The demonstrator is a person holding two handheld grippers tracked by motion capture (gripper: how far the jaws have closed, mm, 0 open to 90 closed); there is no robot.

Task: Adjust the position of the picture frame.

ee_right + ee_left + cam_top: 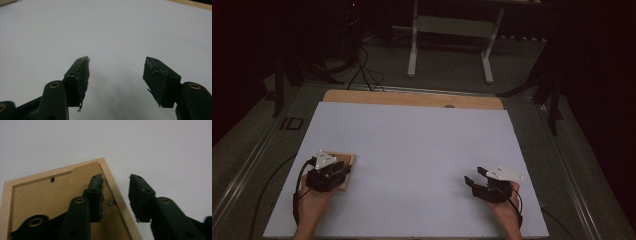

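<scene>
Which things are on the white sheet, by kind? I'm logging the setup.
Wooden picture frame, lying back side up: 1
Hand-held tool: 2 (left tool, right tool)
Total: 3

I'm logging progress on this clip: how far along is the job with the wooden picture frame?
Early. Done: the left gripper has reached the wooden picture frame, which lies back-side up on the white sheet, and its jaws straddle the frame's right rail. In hand: closing on that rail; a gap shows, so no grip yet. Left: gripping and moving the frame. The right gripper waits open over bare sheet.
</scene>
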